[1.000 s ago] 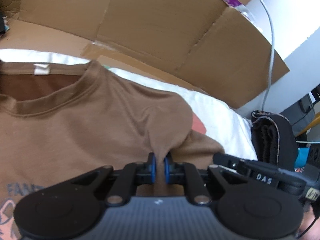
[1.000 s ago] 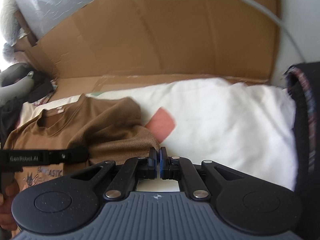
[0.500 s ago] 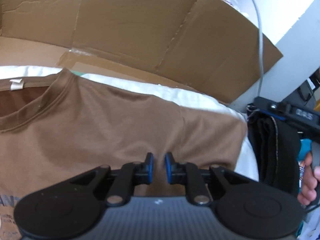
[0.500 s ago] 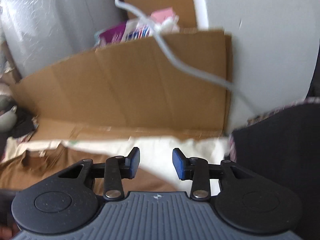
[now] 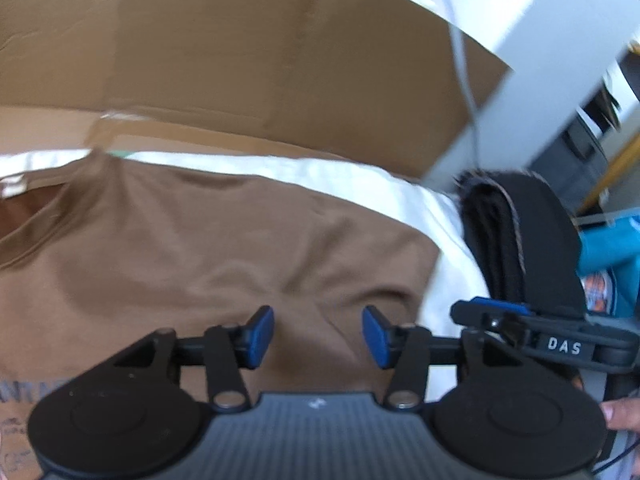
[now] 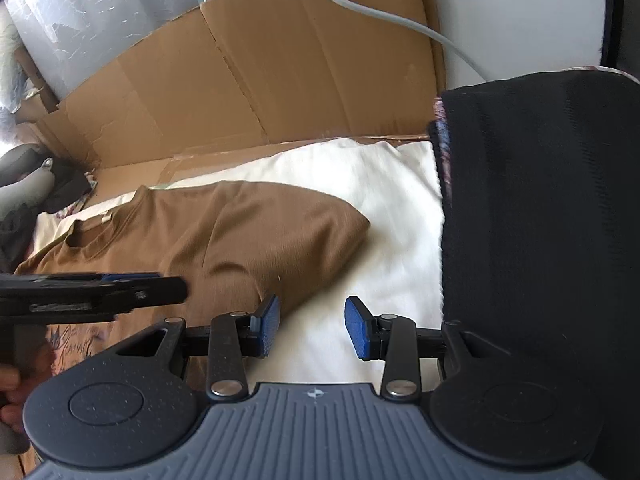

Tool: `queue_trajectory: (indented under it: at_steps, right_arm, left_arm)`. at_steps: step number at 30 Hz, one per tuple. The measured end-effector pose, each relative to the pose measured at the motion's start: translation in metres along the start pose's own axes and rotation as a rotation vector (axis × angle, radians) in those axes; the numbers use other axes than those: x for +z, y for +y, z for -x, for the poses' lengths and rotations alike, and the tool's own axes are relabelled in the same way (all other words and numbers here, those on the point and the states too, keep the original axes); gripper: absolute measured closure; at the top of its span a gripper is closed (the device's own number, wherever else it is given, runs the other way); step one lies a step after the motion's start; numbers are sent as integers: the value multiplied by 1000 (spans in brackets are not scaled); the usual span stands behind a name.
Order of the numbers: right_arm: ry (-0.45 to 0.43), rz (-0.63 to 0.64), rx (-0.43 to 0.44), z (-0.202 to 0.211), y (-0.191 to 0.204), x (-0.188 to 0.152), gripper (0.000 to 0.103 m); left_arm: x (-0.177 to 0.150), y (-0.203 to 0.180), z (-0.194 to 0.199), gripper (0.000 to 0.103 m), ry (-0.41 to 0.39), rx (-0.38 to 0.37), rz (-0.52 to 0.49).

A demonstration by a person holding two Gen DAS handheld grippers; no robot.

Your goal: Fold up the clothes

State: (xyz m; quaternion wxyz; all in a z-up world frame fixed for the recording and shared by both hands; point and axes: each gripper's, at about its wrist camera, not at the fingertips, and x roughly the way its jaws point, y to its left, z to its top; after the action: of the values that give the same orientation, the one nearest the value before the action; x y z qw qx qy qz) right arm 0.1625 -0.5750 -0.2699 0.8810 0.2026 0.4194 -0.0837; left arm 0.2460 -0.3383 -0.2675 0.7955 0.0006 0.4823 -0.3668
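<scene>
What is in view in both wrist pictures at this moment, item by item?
T-shirt: one, brown, printed front, spread flat on the white cloth.
White cloth: one, under the T-shirt.
Cardboard: flattened brown sheets, propped behind the cloth.
Dark fabric: one pile, black, right of the cloth.
Cable: one, grey, hanging across the cardboard.
Blue garment: one, far right.
Left gripper: open, above the shirt, nothing between its pads.
Right gripper: open, empty, above the sleeve's edge.
</scene>
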Motion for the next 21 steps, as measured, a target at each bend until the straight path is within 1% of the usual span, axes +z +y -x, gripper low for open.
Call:
queue_trajectory:
  at_steps: [4,6,8,9,12,15,17,18,19,20,21]
  right_arm:
    - [-8,-52,1,16,-10,-13,59]
    - [-9,-68,3,23,-14,-22,59]
    - [-9,-65,0,30,-17,-32,59]
    - [-9,-65,0,34,-18,-37,59]
    - [-17,-82,4,44,-23,-50,59]
    - [-26,-132,17,48,-30,-62,58]
    - [-28,-164,26,50,-34,-69,58]
    - [-24,-166,29,49,-34,-71,58]
    - [-19,-168,31,48,-34,-73,58]
    - [-16,-168,34,47,-34,-74,58]
    - [-16,-163,36,46,-34,-74,58]
  left_arm:
    - [0,-23,-12,49,13,-3,-40]
    - [2,-35,-18,47,12,-9,-65]
    - [4,-50,-23,34,14,-9,-125]
    - [5,-57,-29,32,26,-9,-157]
    - [8,-73,-49,32,80,4,-230]
    - [7,-92,-63,32,119,32,-346]
    - [4,-103,-73,33,141,73,-421]
    - [4,-106,-77,34,152,86,-444]
    - [5,-107,-82,38,164,100,-458]
    - [6,-107,-87,47,180,120,-464]
    - [7,-104,-90,54,195,136,-458]
